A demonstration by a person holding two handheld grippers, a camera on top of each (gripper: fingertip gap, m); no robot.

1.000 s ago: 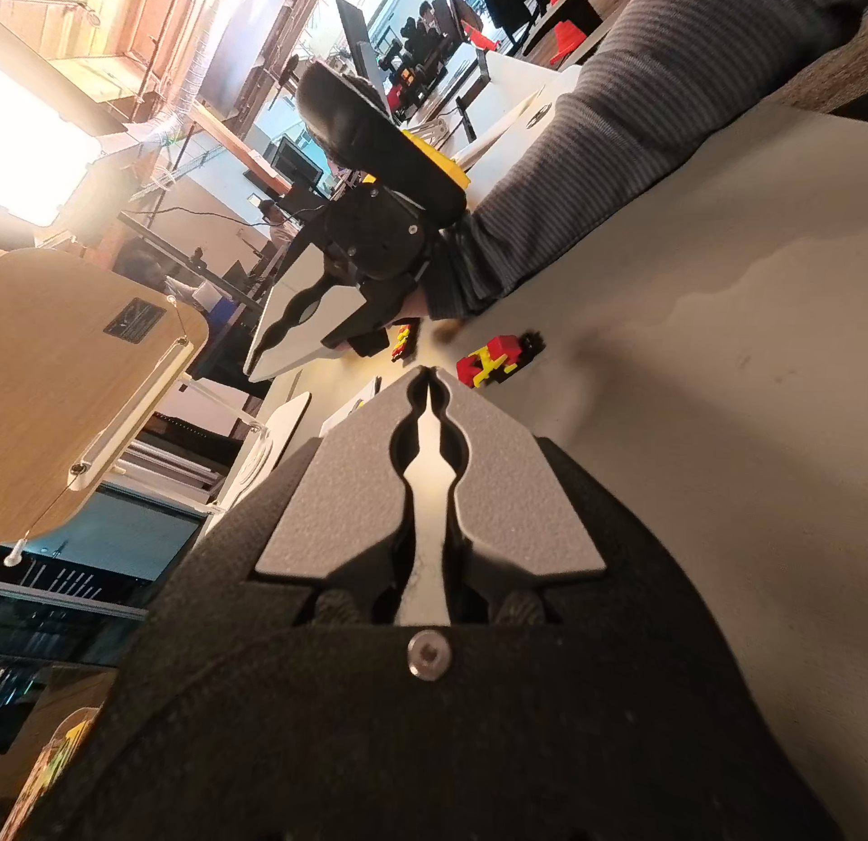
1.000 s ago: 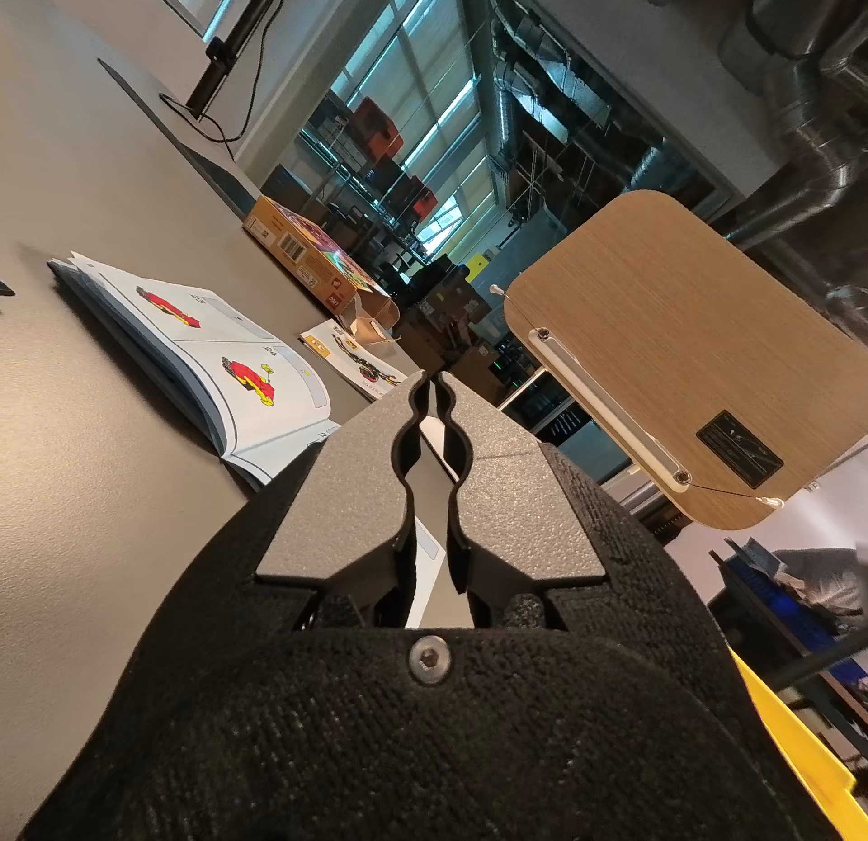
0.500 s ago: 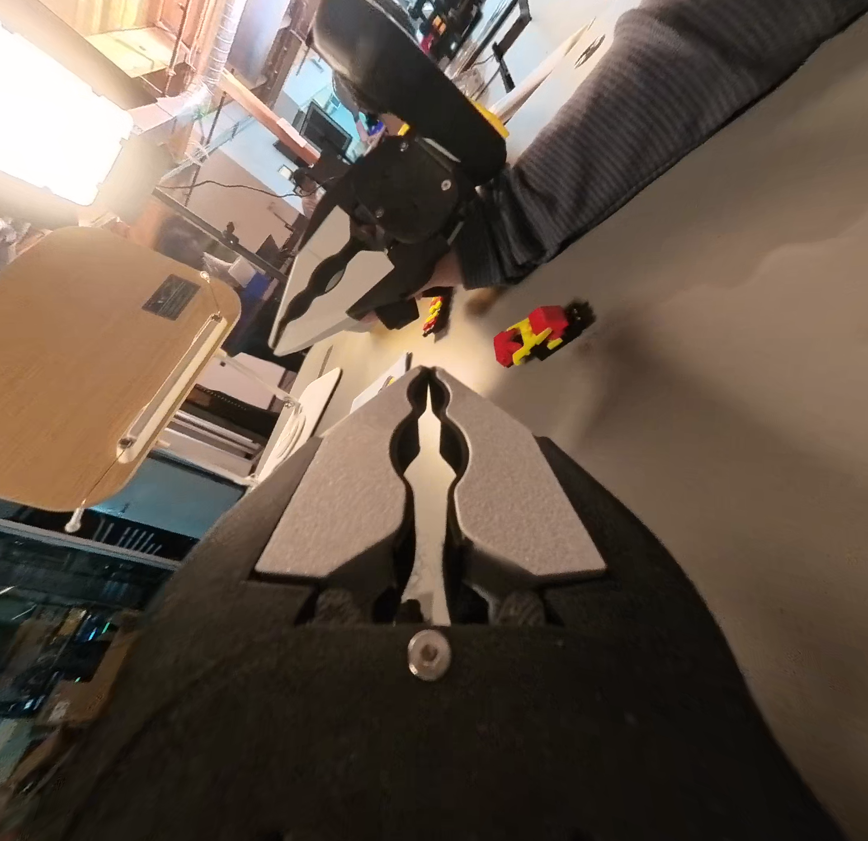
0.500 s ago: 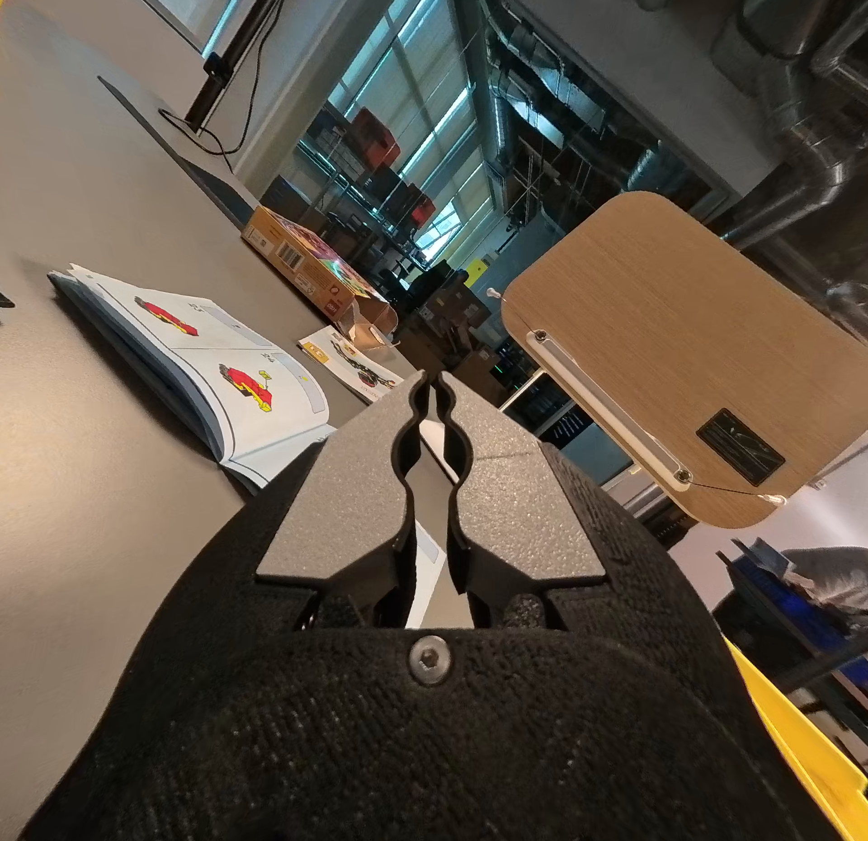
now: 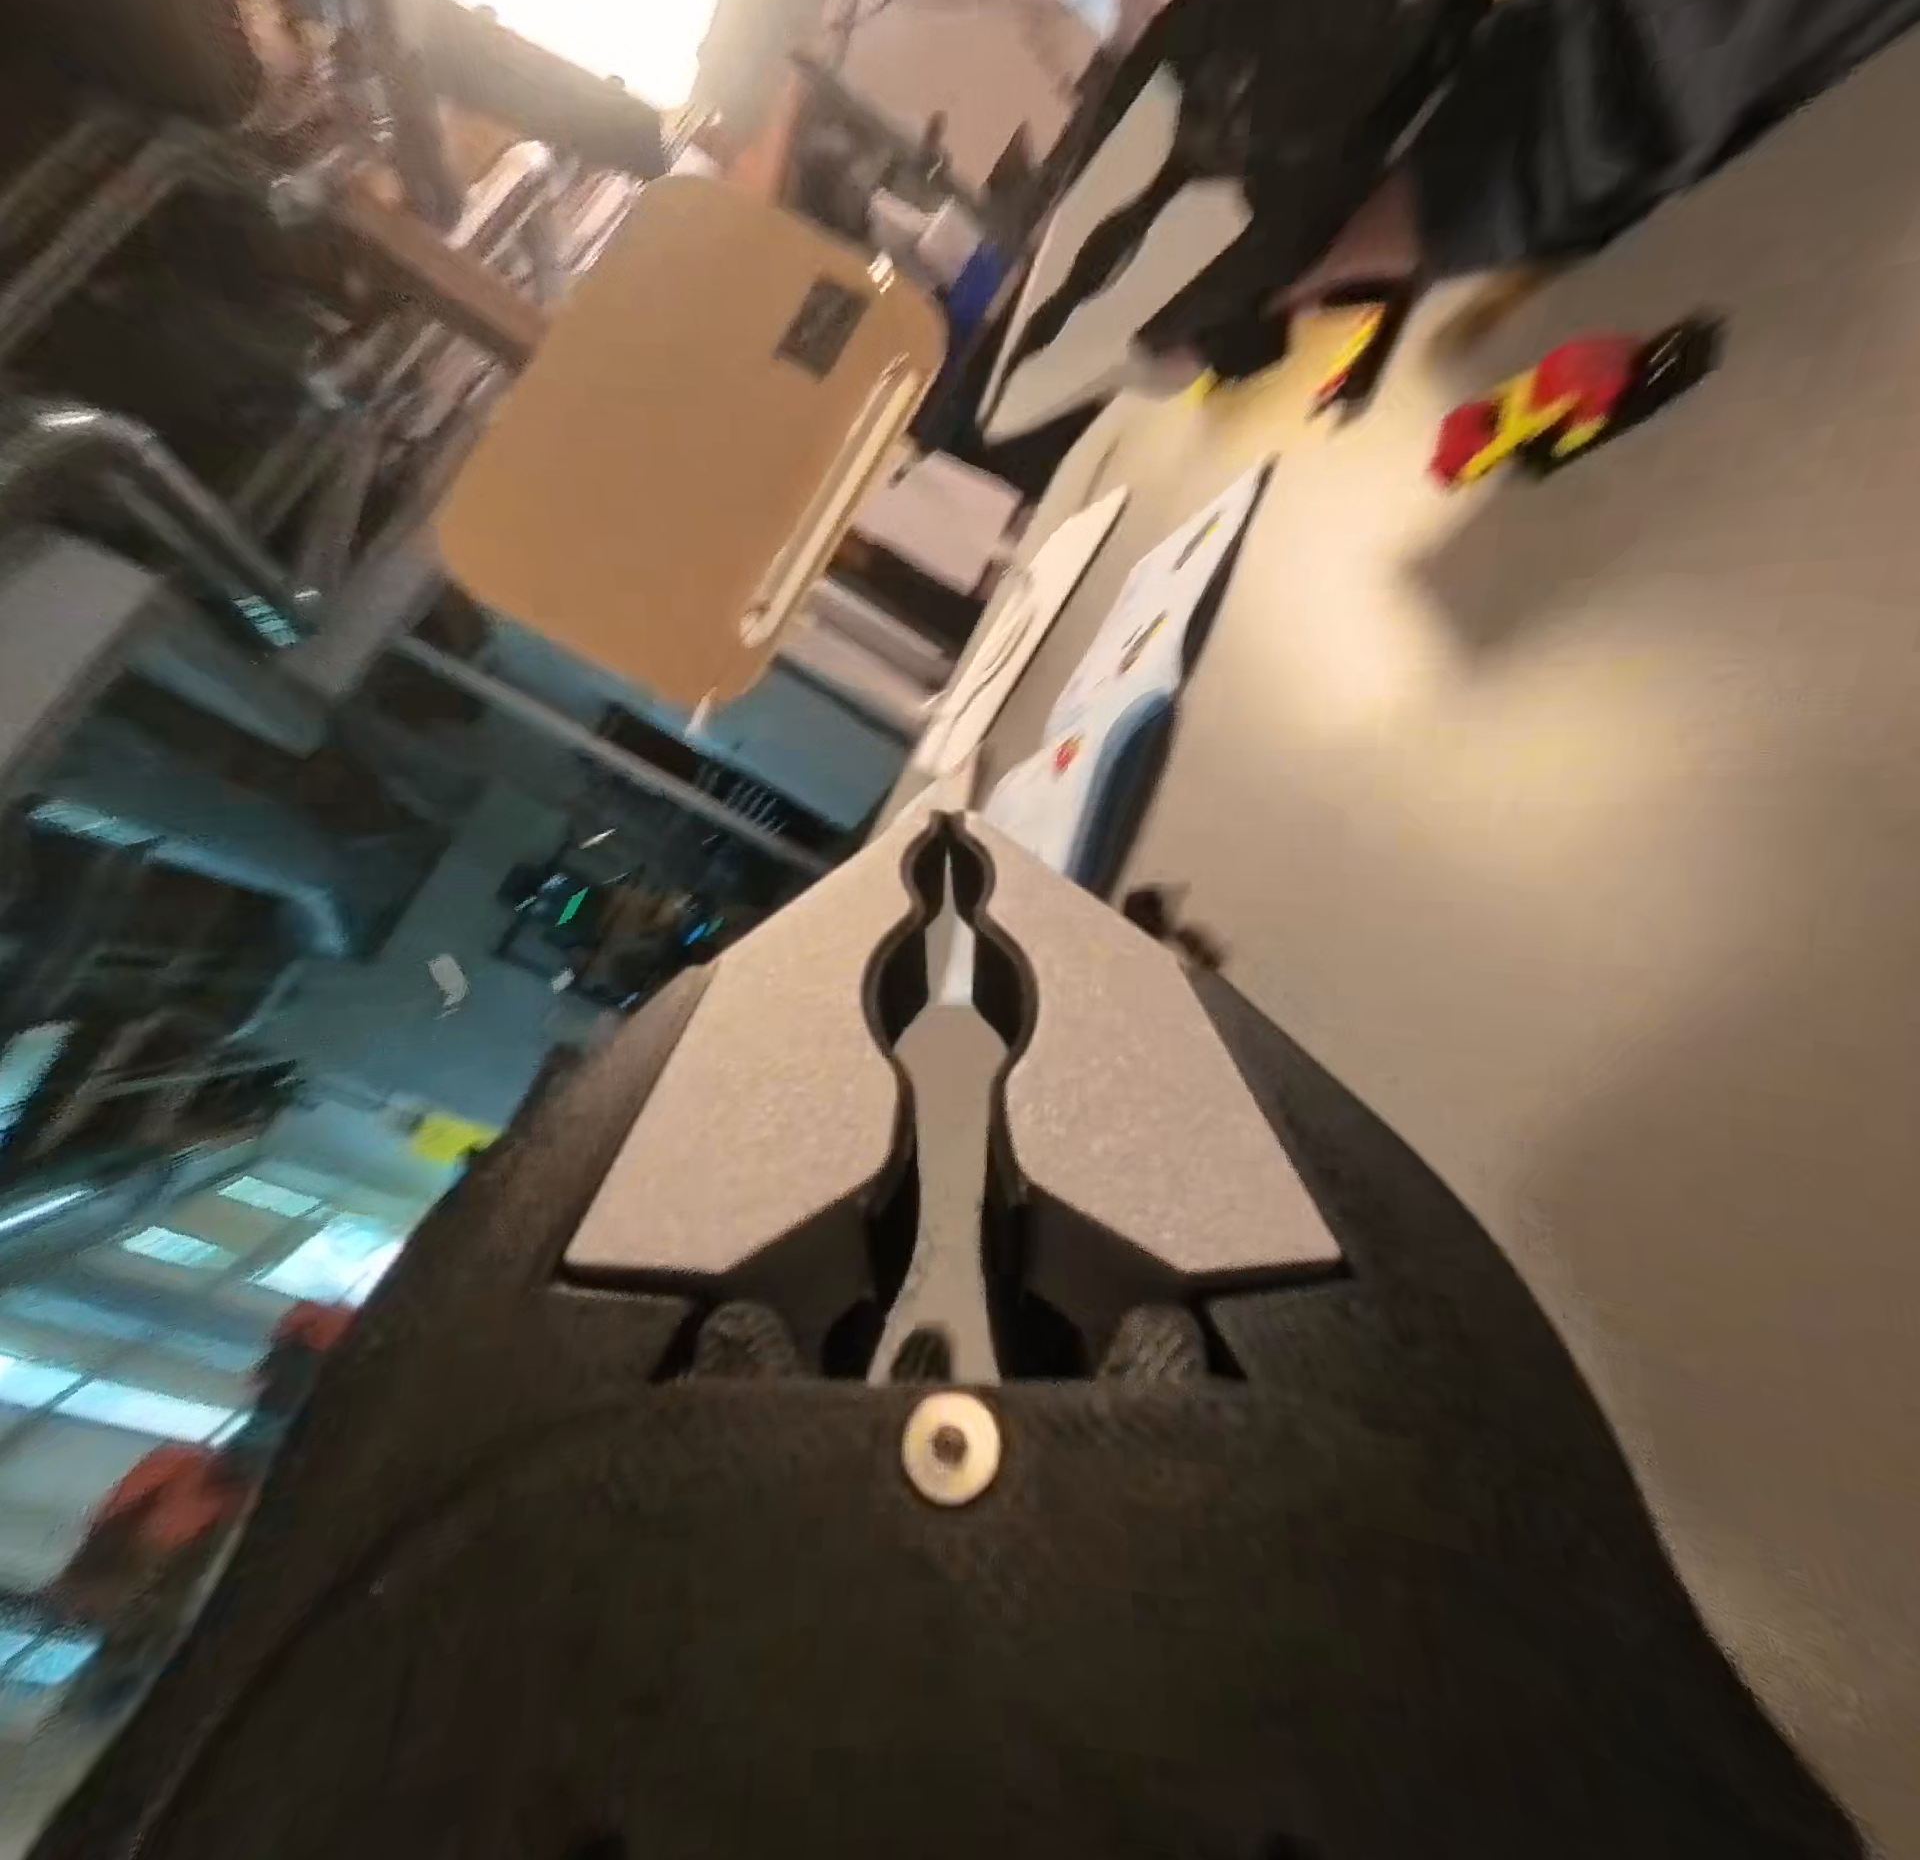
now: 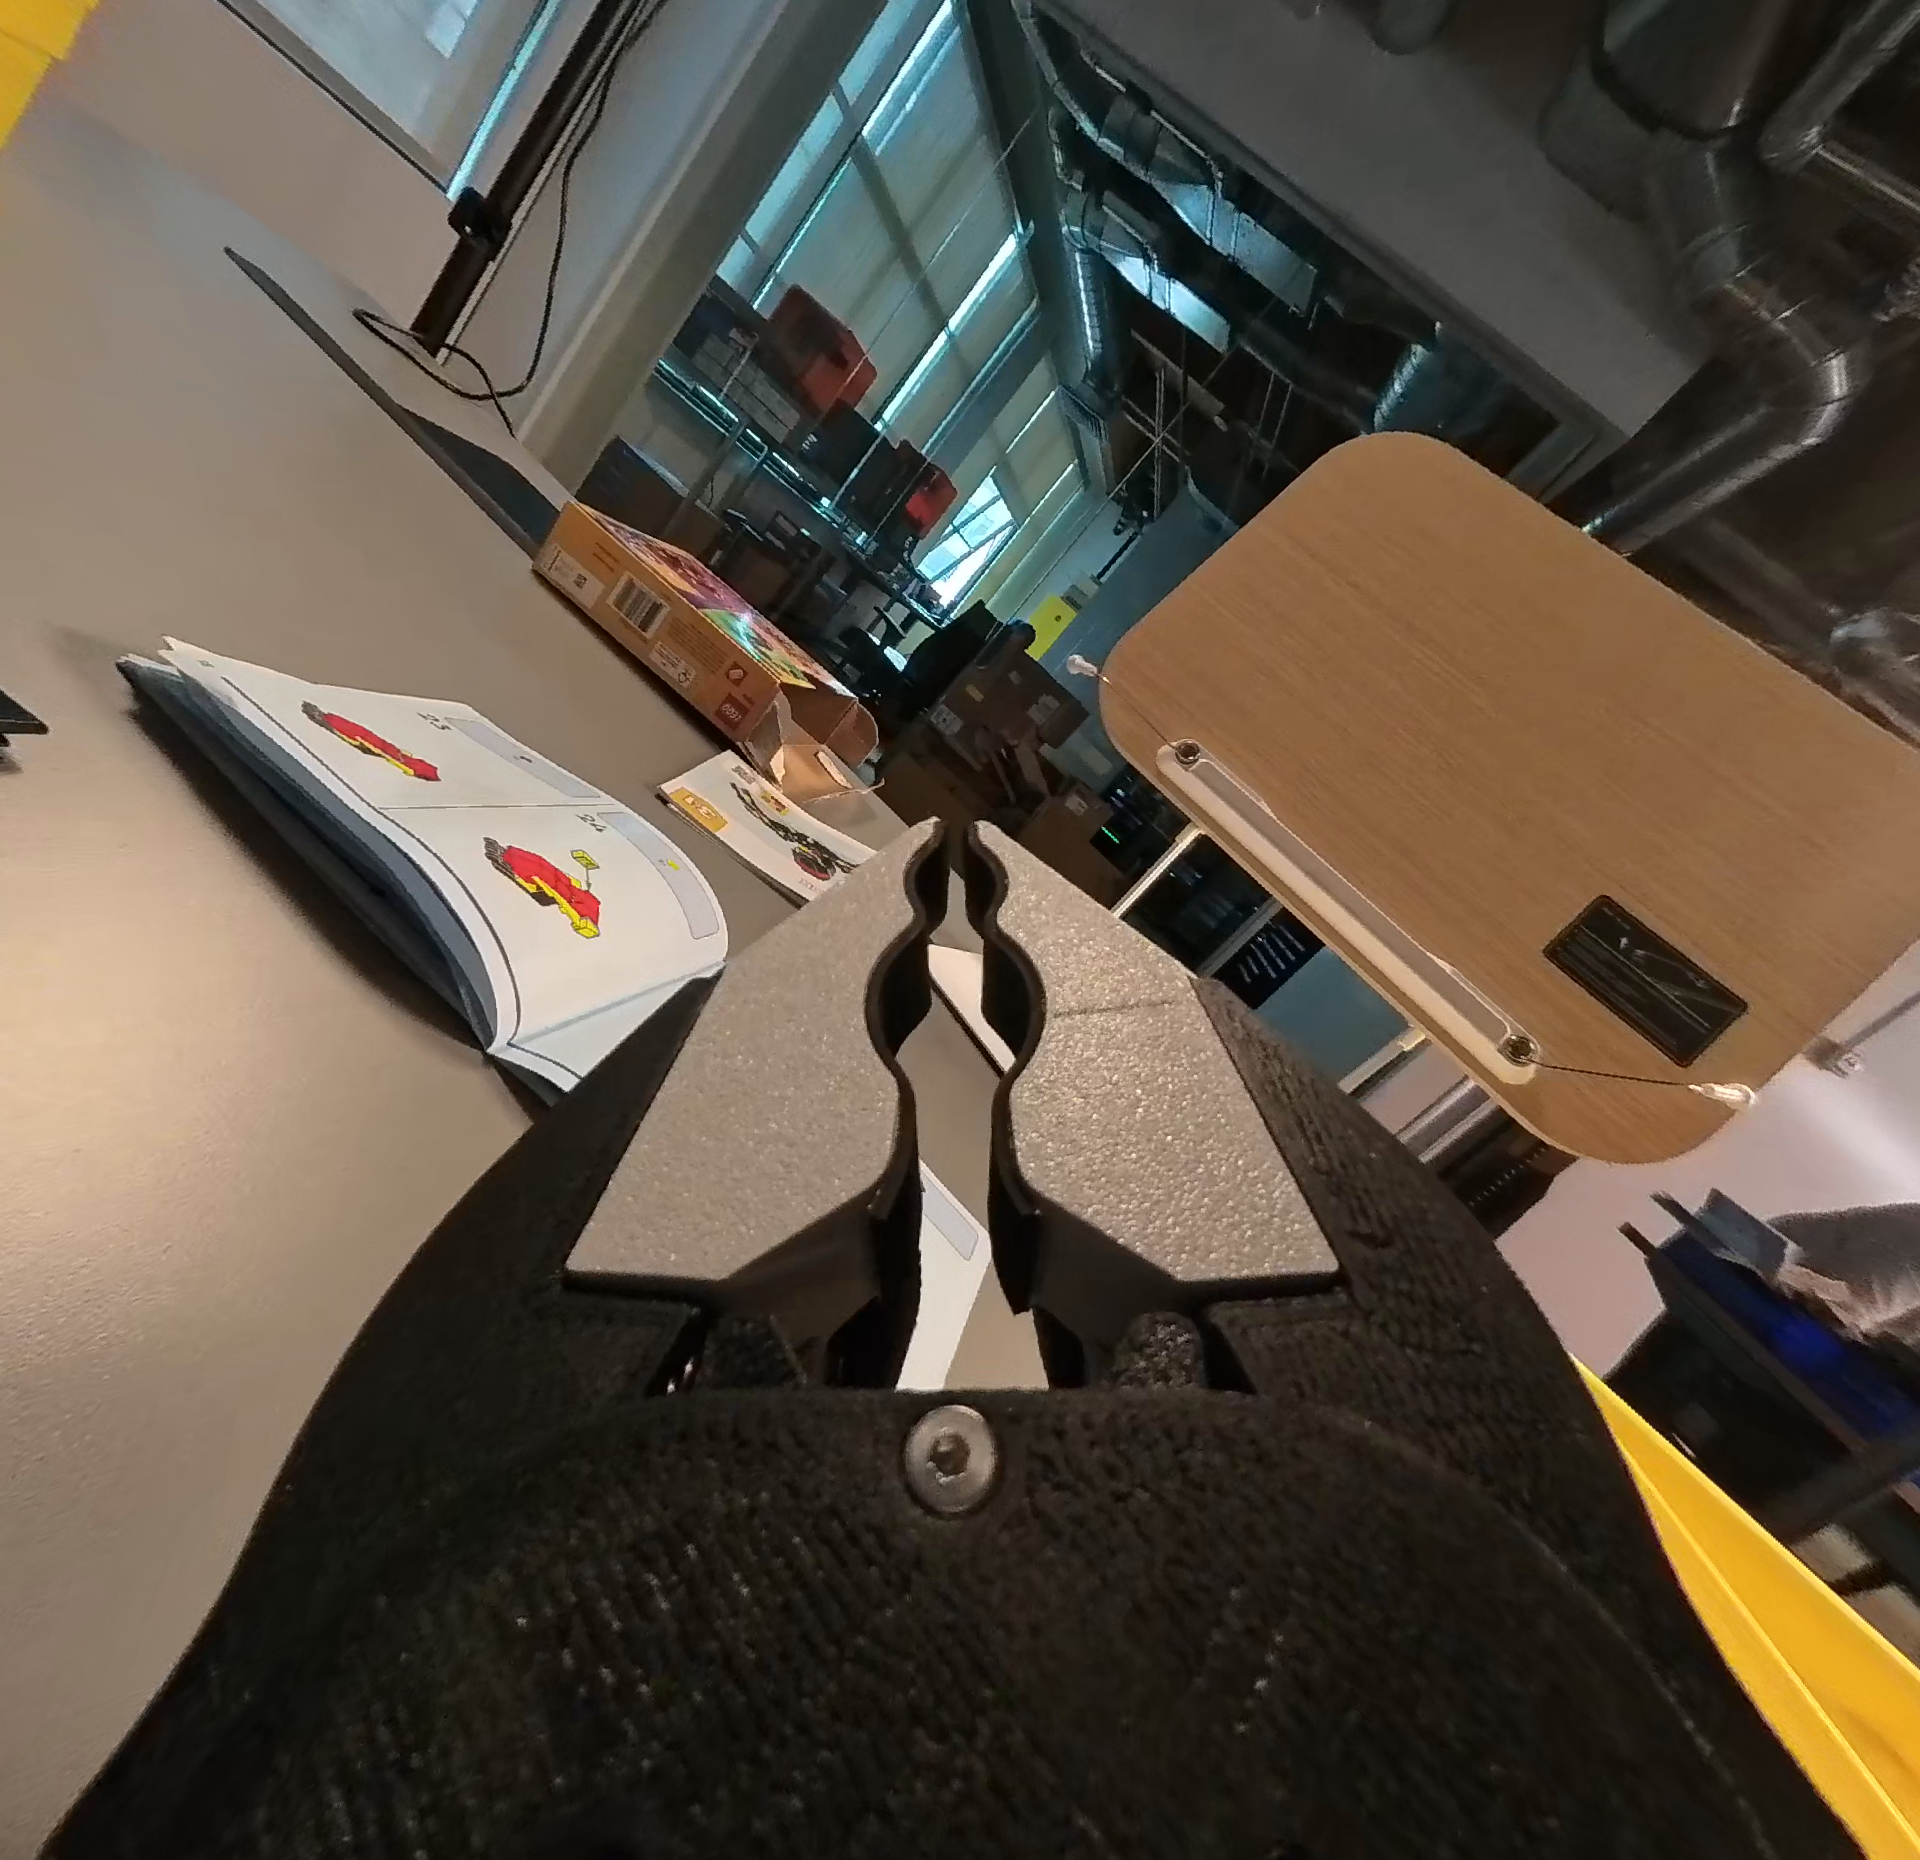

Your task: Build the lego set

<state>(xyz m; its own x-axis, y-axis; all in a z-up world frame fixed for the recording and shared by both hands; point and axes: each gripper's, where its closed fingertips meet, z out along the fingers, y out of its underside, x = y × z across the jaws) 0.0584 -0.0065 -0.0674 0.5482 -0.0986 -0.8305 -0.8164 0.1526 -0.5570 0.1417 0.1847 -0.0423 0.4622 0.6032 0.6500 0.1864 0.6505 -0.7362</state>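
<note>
While both grippers are closed and empty, the red-and-yellow lego model [image 5: 1548, 413] is seen on the desk [image 5: 1558, 875] at upper right, well beyond the left gripper [image 5: 948, 854].

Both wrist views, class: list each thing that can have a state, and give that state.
Left gripper: shut, empty.
Right gripper: shut, empty.
Instruction booklet: open, flat on the table.
Lego box: end flap open, lying flat.
Red-and-yellow lego model: partly built, resting on the table.
</note>
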